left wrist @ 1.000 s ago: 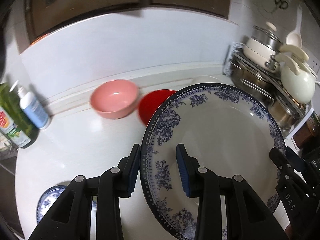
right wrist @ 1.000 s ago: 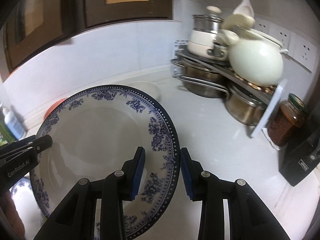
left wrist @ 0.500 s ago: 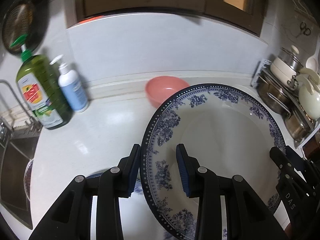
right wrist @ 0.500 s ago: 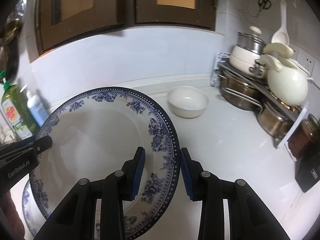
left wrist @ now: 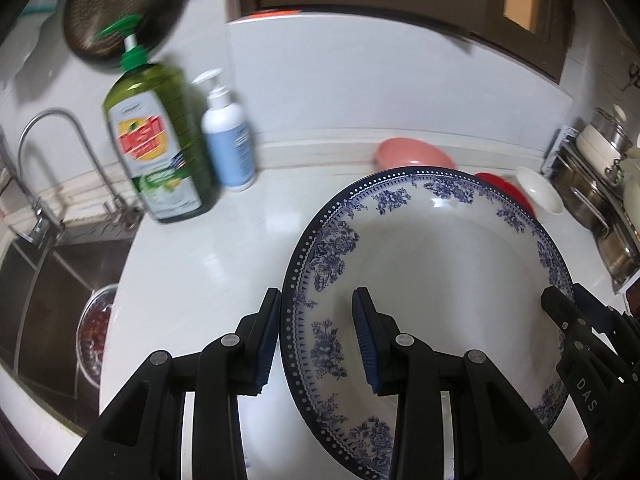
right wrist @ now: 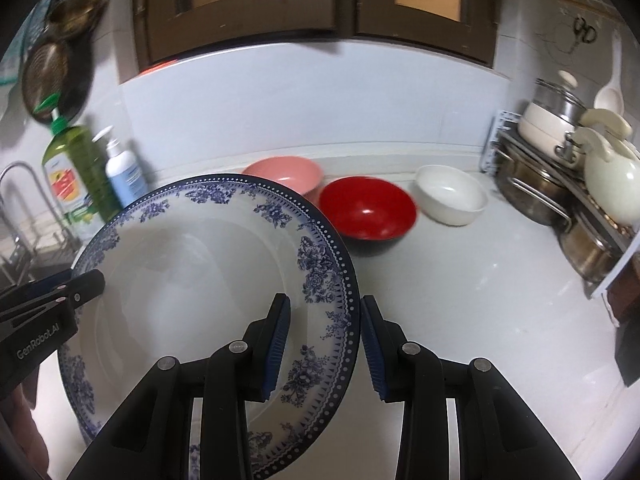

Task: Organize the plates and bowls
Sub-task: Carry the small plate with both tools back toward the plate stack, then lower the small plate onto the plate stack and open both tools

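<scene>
You've got the blue-and-white plate [left wrist: 432, 280] pinched on both sides: your left gripper [left wrist: 316, 340] is clamped over its left rim, one pad outside the rim and one on the inner face, and your right gripper [right wrist: 324, 344] grips the opposite rim the same way. In the left wrist view the right gripper's tip shows at the plate's far right edge; in the right wrist view the left gripper's tip sits on the far left edge. The plate is off the worktop [right wrist: 480, 288], tilted, held between the two grippers. Beyond it on the worktop stand a pink bowl [right wrist: 286, 172], a red bowl [right wrist: 366, 206] just beside it, and a white bowl [right wrist: 452, 194] further right, near the back wall. A second blue-patterned rim [right wrist: 80, 404] peeks out under the plate's lower left edge in the right wrist view; I cannot tell what it is or whether they touch. To the left are a green soap bottle [left wrist: 156, 140] and a white pump bottle [left wrist: 228, 136] side by side, then the tap [left wrist: 52, 152] and the sink [left wrist: 48, 300]. On the right, a rack of pots [right wrist: 560, 184] with a cream kettle [right wrist: 612, 176]. The left side of both views is blurred.
</scene>
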`<state>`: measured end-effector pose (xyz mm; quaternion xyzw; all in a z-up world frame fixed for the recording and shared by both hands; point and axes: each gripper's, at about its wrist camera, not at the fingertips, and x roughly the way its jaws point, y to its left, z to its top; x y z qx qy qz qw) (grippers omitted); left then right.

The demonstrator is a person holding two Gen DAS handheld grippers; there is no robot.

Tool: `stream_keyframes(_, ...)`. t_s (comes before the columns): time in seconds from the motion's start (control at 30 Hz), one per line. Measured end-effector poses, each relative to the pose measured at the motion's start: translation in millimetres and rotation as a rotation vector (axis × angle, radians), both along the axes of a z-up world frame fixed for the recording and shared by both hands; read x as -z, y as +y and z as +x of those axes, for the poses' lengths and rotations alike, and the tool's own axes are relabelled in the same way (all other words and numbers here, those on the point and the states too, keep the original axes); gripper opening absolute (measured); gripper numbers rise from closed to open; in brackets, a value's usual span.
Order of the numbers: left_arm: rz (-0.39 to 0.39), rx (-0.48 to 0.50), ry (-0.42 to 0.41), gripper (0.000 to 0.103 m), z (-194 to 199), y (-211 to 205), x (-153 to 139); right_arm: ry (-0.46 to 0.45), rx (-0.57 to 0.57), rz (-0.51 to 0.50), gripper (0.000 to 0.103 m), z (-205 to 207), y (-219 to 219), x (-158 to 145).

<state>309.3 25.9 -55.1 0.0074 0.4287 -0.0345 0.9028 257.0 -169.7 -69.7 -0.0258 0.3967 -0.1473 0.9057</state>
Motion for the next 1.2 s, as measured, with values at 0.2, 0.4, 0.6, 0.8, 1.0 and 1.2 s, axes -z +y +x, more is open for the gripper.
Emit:
stream_keyframes(0.2,0.022,-0.039,0.016,0.036,-12,27,8,0.025,-0.047,0.012,0.037,0,27,12)
stream_keyframes(0.4,0.032,-0.060,0.048,0.036,-20,45,21,0.063,-0.079,0.034,0.037,-1,44,27)
stream_keyframes(0.6,0.038,-0.073,0.085,0.036,-25,61,35,0.100,-0.107,0.031,0.037,-5,59,41)
stream_keyframes(0.8,0.041,-0.073,0.124,0.036,-31,70,52,0.139,-0.113,0.039,0.037,-7,67,57)
stream_keyframes(1.0,0.043,-0.070,0.162,0.036,-33,75,67,0.186,-0.118,0.035,0.037,-11,73,73)
stream_keyframes(1.2,0.047,-0.060,0.182,0.036,-34,75,74,0.213,-0.107,0.038,0.037,-12,73,82)
